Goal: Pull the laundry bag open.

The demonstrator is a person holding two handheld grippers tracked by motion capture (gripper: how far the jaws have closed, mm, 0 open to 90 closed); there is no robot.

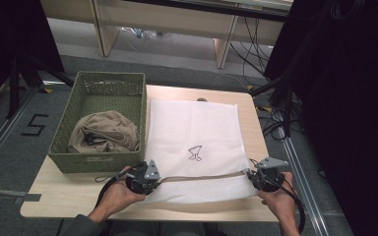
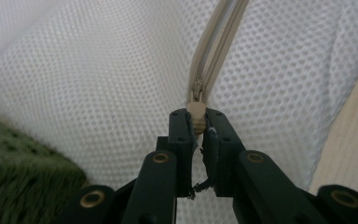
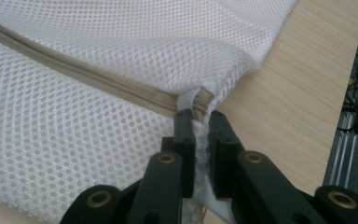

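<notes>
Room: grey floor with a taped "5" (image 1: 35,125); pale wooden furniture legs behind; black cables at right.
Surface: pale wood-grain table (image 1: 69,194), bare along its near-left edge.
Basket: green woven rectangular basket (image 1: 97,93) at the table's left, holding a crumpled tan cloth (image 1: 106,132).
Bag: white mesh zip-up laundry bag (image 1: 194,132) lying flat at table centre, just beside the basket, with a small dark emblem on it.
Zip: beige zipper (image 2: 216,44) along the bag's near edge.
Progress: judged mid-way; the slider sits at the left end, but whether the mouth is open or closed cannot be told. The cloth is not yet in the bag.
Left gripper (image 2: 196,122): jaws pinching the beige zipper pull tab (image 2: 196,116).
Right gripper (image 3: 197,122): jaws pressed onto the bag's right corner at the zip's end, anchoring it.
</notes>
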